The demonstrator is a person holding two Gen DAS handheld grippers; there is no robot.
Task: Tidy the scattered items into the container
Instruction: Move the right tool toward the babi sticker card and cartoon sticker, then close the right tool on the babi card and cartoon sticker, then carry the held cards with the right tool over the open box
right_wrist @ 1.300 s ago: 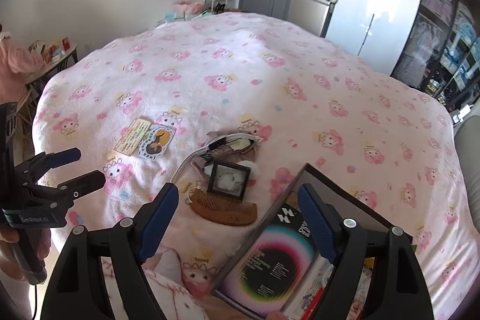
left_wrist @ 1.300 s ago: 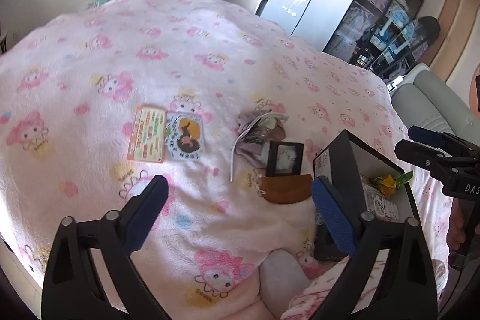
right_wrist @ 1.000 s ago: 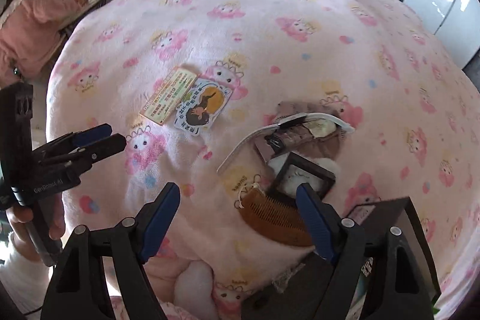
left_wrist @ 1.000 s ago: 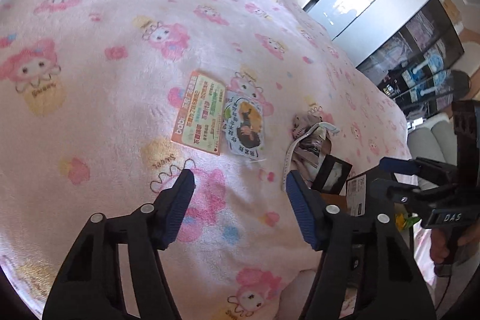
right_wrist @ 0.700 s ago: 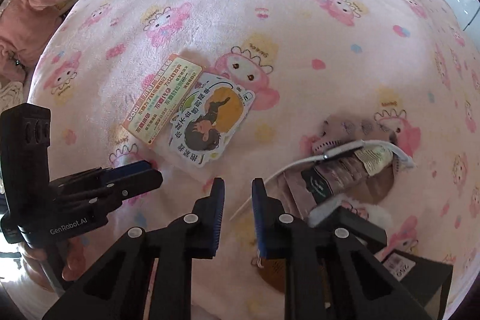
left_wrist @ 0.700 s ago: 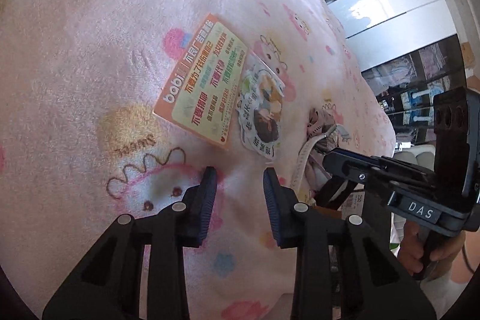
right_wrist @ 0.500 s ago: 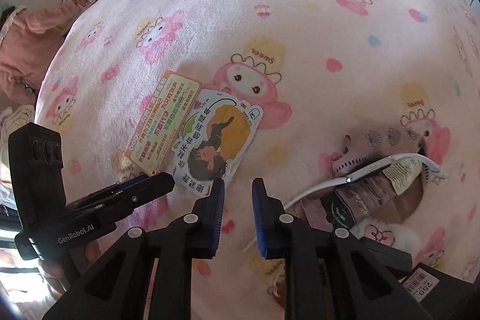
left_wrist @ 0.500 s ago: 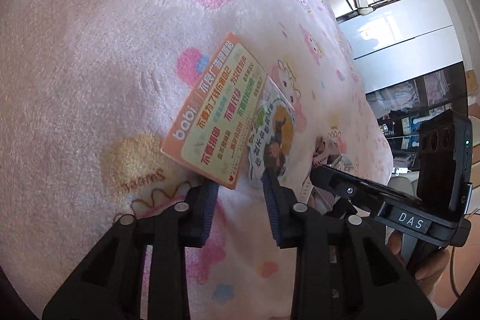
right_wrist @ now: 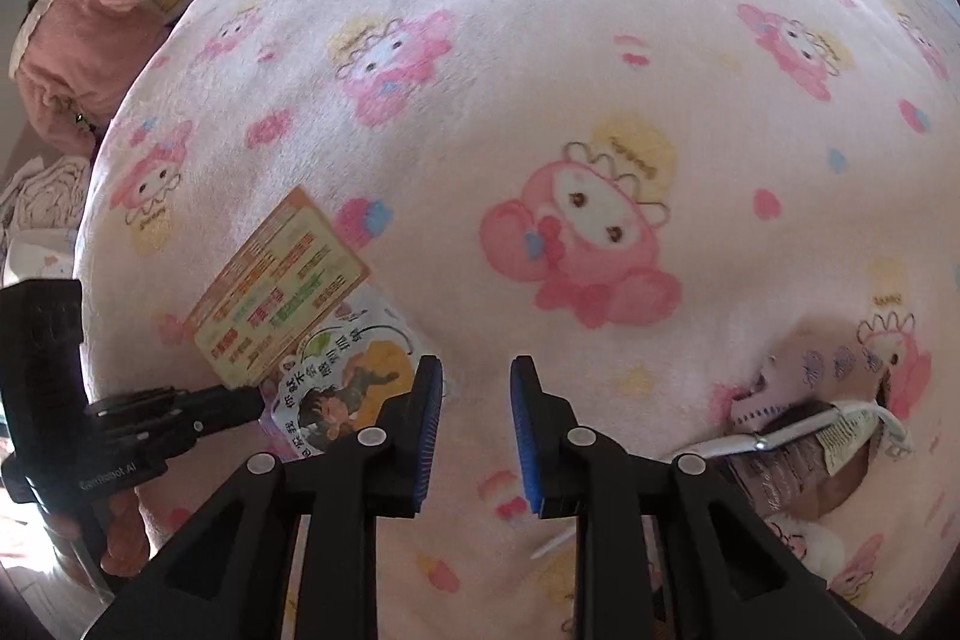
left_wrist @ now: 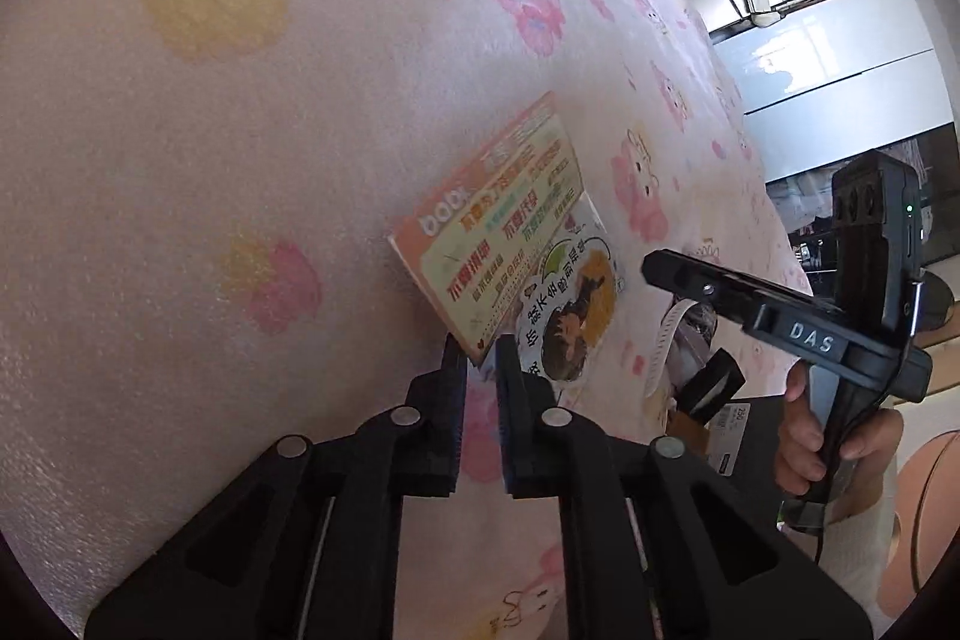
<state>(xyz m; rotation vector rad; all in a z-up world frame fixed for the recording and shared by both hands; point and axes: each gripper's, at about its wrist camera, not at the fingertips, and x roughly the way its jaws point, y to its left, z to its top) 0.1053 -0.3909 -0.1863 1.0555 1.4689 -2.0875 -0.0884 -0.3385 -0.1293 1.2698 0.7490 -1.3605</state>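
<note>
Fleecy pink blanket (left_wrist: 180, 160) bears a stiff rectangular orange card (left_wrist: 498, 232), corner between left claw (left_wrist: 480, 361) pads.

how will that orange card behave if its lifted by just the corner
The orange card probably stays fairly stiff: pinched at one corner by the left gripper, it stands tilted off the blanket without drooping. It looks thin and light, so it may swing or slip.

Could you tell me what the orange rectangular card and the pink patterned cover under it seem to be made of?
The orange rectangular card looks like stiff glossy printed cardstock: it stays flat, lifted at one corner. The pink patterned cover looks like soft fleece, with a fuzzy matte nap.
</note>
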